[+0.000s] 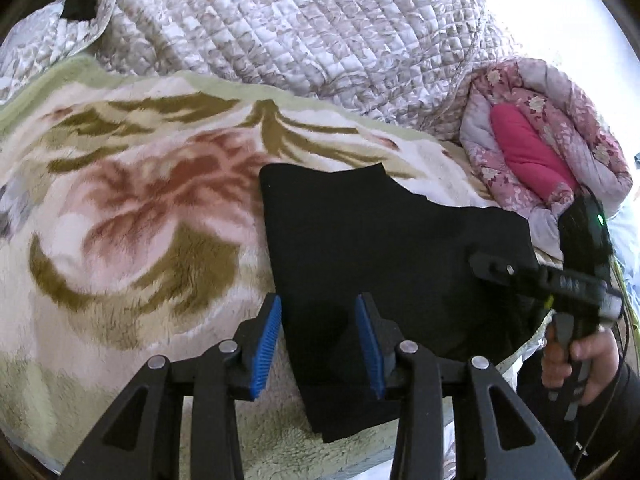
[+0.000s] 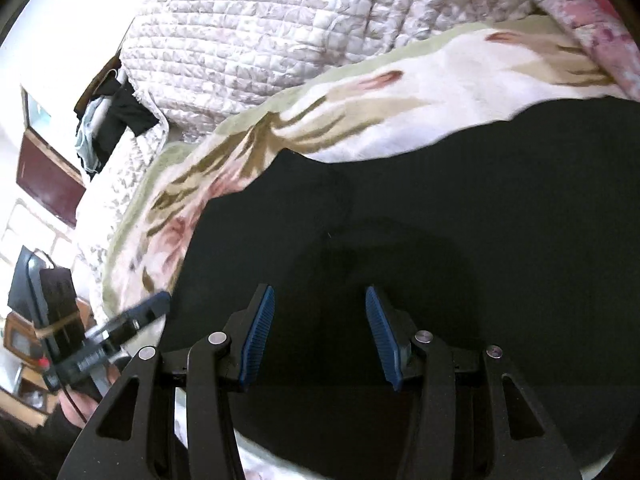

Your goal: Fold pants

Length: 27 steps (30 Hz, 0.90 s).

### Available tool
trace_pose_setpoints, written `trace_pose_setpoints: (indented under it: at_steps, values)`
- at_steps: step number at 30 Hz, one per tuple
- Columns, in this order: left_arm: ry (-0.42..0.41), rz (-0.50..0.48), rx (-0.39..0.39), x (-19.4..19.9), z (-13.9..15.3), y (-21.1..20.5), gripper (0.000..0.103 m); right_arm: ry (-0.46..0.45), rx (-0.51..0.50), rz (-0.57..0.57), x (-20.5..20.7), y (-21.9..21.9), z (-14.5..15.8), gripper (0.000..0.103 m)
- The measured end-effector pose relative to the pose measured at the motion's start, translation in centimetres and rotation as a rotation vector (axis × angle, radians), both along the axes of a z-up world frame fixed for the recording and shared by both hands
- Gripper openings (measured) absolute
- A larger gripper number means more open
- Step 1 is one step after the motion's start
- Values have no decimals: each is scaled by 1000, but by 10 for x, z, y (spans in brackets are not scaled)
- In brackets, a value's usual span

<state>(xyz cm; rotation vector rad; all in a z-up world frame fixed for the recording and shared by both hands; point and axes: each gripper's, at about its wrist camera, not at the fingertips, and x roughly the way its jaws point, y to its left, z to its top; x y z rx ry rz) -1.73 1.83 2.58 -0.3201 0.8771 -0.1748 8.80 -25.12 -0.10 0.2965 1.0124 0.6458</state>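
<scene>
Black pants (image 1: 384, 248) lie flat on floral blanket (image 1: 132, 208) on bed, partly folded by look of it. Left gripper (image 1: 318, 344) fingers spread, straddling near edge; right gripper (image 2: 320, 336) fingers spread too, hovering over dark cloth — nothing pinched. Risks: pinch catches plush blanket along with the pants, or takes one layer only — fold drags askew, stack slides.

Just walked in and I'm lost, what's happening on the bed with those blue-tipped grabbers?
A person is folding black fabric pants spread on a fluffy floral blanket, with handheld tongs in each hand. The left tongs are open, poised over the pants' near edge. The right tongs are open too, above the dark cloth, gripping nothing. The pants look partly folded and lie flat. A quilted grey-white bedspread is heaped behind.
</scene>
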Motion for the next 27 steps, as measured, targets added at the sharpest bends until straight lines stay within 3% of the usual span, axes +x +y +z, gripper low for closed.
trace_pose_setpoints:
  at_steps: [3,4,5,6,10,13,14,21,25,27]
  values:
    - [4,0,-5,0,-2,1,41,22,11,29,13,11,-4,47]
    - [6,-1,-6,-1,-2,1,41,32,15,31,14,12,-3,41]
    - [6,-1,-6,-2,-2,1,41,43,14,34,15,13,-2,9]
    - [4,-1,-4,-2,-2,1,41,39,16,22,11,13,2,4]
    - [-16,-13,5,-6,2,1,41,0,59,-28,-9,-2,14,3]
    - [-8,-19,3,-7,-1,1,41,64,16,-60,-8,-8,-9,3]
    - [2,-21,5,-6,-3,0,41,62,42,-73,-10,-11,-10,3]
    - [-1,-30,8,-14,0,-2,41,14,40,-46,-9,-7,6,4]
    - [3,-33,8,-14,0,-3,41,105,71,-41,0,-13,-10,9]
    - [2,-36,10,-14,0,-4,41,100,114,-66,7,-19,-6,22]
